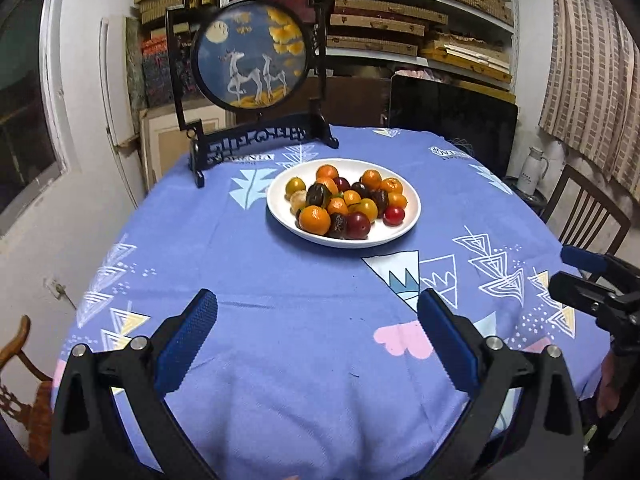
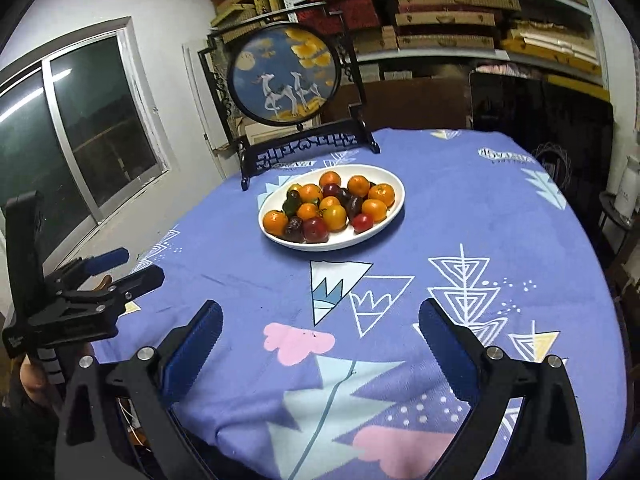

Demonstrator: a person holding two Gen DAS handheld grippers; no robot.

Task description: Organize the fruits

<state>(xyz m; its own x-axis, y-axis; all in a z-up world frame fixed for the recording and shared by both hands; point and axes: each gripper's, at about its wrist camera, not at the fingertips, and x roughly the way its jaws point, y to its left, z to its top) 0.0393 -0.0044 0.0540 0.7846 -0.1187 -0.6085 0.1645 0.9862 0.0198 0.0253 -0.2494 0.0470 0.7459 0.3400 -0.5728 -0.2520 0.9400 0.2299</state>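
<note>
The left gripper (image 1: 318,316) and right gripper (image 2: 320,318) are hovering wide apart and empty over the near edge of the blue patterned-cloth desk (image 1: 280,304). Small orange, yellow and dark red fruits (image 1: 348,202) are sitting piled in the white oval ceramic plate (image 1: 402,227) farther back, before a round framed deer-picture stand (image 1: 250,60).

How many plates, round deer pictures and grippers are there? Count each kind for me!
plate: 1
round deer picture: 1
grippers: 2, the left gripper and the right gripper
Total: 4
</note>
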